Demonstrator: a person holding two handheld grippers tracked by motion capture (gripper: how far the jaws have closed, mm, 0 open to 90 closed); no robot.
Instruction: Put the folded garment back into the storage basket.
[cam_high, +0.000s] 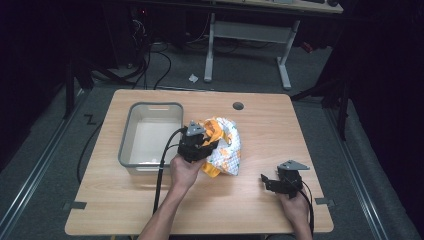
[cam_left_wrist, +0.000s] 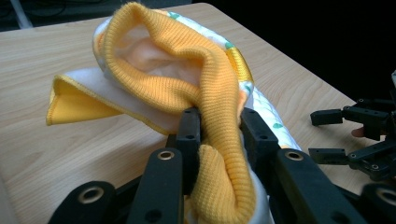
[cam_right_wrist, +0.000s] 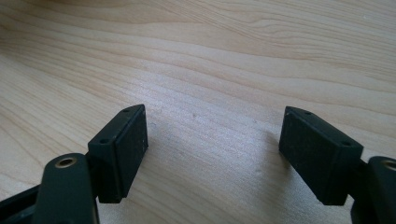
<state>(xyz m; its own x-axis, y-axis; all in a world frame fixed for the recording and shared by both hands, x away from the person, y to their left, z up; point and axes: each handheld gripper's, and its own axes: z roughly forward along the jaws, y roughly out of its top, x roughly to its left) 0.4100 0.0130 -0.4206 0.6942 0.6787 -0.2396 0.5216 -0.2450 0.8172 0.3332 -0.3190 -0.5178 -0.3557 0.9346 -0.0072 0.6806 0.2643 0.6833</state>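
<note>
Baby garment (cam_left_wrist: 187, 79): yellow ribbed cuff sat clamped between the left hand-held gripper (cam_left_wrist: 219, 122) jaws, above the table (cam_high: 260, 130). Right hand-held gripper (cam_right_wrist: 212, 140) stood apart, empty. Garment's printed body was partly hidden behind the hand.

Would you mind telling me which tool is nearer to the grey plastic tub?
The left tool: it sits just right of the grey plastic tub, clamped on the orange-trimmed garment. The right tool rests open, far off near the table's right edge.

bright lit tabletop, dark surroundings, soft focus
</note>
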